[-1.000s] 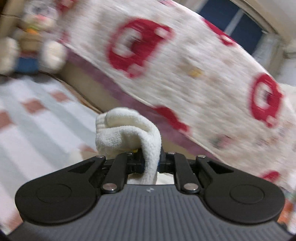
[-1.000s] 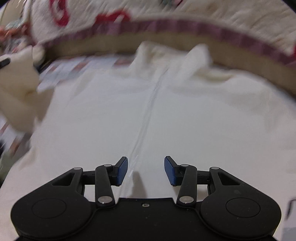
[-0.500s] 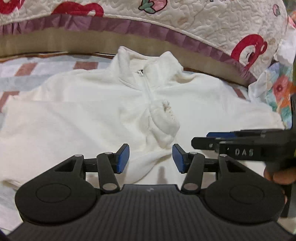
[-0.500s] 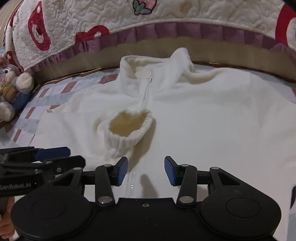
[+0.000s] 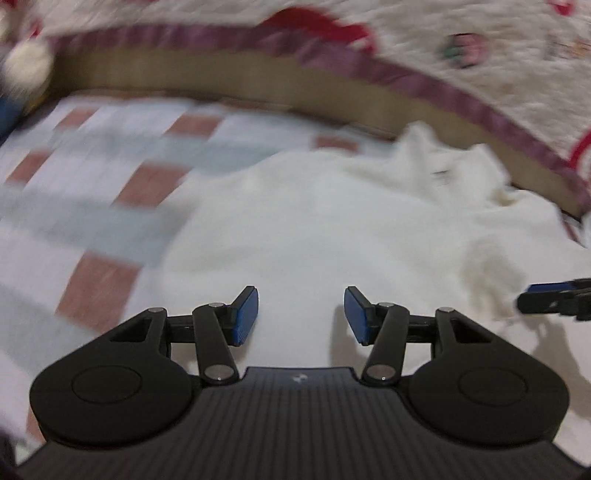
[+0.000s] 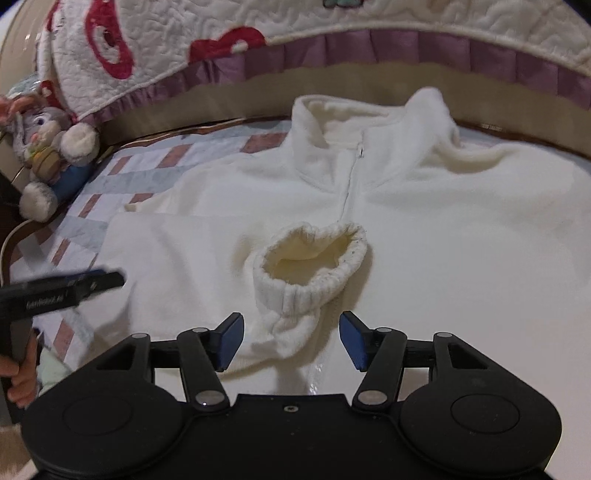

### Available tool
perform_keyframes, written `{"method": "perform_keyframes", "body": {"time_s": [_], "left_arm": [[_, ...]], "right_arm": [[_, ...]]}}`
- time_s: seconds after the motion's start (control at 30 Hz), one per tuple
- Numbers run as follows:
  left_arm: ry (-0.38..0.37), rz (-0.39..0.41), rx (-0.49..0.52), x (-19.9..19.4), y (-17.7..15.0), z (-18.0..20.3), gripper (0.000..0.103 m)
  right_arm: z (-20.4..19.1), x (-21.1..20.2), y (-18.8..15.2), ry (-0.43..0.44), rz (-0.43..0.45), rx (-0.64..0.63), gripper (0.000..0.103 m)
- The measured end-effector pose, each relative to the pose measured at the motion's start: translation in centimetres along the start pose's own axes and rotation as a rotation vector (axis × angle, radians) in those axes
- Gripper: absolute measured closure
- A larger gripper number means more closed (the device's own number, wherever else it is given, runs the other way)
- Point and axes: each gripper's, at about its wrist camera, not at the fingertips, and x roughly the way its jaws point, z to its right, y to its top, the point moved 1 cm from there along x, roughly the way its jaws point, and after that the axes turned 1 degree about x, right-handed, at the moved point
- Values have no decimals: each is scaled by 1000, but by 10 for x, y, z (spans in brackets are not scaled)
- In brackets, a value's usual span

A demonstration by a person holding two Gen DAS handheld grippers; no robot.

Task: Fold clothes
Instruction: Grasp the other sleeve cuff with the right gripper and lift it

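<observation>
Your right gripper (image 6: 291,341) hovers with its blue pads spread wide and nothing between them; the folded-in sleeve cuff (image 6: 310,264) lies just ahead. Your left gripper (image 5: 301,315) is equally wide apart and empty, over the body of the white fleece pullover (image 6: 443,229), though that view is blurred. The pullover lies flat, front up, on the checked bedsheet (image 6: 147,162), its zip collar (image 6: 365,114) toward the far edge. Beyond sit a stuffed rabbit (image 6: 51,147) and a quilted blanket (image 6: 221,22).
</observation>
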Motion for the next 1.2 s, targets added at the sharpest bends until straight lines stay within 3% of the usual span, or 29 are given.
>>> {"method": "perform_keyframes", "body": {"time_s": [0.17,0.27,0.3,0.33,0.43,0.57,0.6,0.67,0.73,0.8,0.93,1.07,1.2], "left_arm": [[21,58,-25,-11,10,-19,52],[8,66,-38,-5,10,-19,52],[4,70,-46,-2,10,-18,52],[0,76,-56,0,10,-18,52],[-15,87,-72,-6,13,-21,52],[-36,100,-91,-14,17,-24,52],[-41,103,-96,-16,18,-25,51],[-51,110,-106,-20,20,-26,48],[-61,116,-115,-24,22,-28,47],[-79,102,-84,-25,20,-21,47],[-132,14,89,-17,9,14,45],[-194,-26,273,-15,-1,52,41],[-162,-49,399,-8,-14,74,36]], "right_arm": [[5,31,6,6,32,93,39],[4,46,5,-16,68,60,39],[0,47,4,-22,86,21,53],[-3,45,5,-29,98,-23,85],[-11,22,13,-38,184,-119,85],[-7,-47,33,-64,412,-147,86],[-1,-66,37,-100,477,-140,86],[16,-83,41,-215,518,-137,86],[47,-78,40,-353,468,-119,86],[82,-63,36,-395,383,-50,85],[124,-41,24,-351,298,97,84],[134,-35,19,-303,304,179,83],[134,-35,21,-279,302,178,82]]}}
